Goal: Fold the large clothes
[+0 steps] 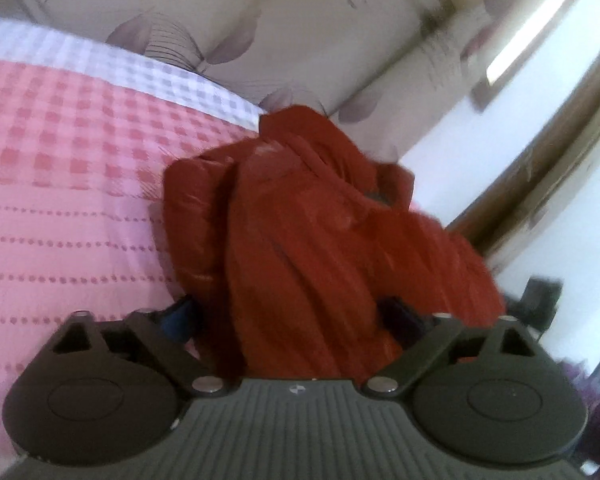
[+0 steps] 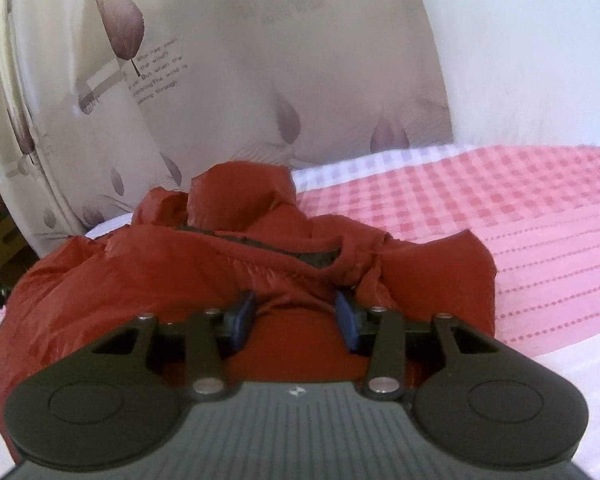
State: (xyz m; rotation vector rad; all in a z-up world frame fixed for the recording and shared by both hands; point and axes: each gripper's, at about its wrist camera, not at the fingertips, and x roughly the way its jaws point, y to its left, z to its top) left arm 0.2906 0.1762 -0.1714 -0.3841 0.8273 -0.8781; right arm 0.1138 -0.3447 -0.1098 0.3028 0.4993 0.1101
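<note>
Jacket [image 1: 320, 232], red and puffy, lies crumpled in a heap on the bed, its shiny cloth bunched into thick folds with a dark band of lining or collar showing along one edge [image 2: 268, 246]. It sits near the edge of the bed closest to the curtain. The bedspread [image 1: 72, 184] under it is pink with a checked stretch and dotted stripes, and a white checked strip runs along its far side.

Left gripper [image 1: 288, 312] has its jaws spread wide on either side of a hanging fold of the jacket; the blue pad [image 1: 176, 314] on one side stands clear of the cloth, and the other finger is partly hidden behind the fold, so whether it touches cannot be told. Right gripper [image 2: 296, 314] rests low over the jacket with its jaws partly apart; the two blue pads [image 2: 242, 316] stand either side of a hump of cloth without clearly pinching it.

Behind the bed hangs a pale curtain [image 2: 228, 80] printed with purplish leaves and some lettering. A bright window [image 1: 540, 24] shows beyond it in the left view.
</note>
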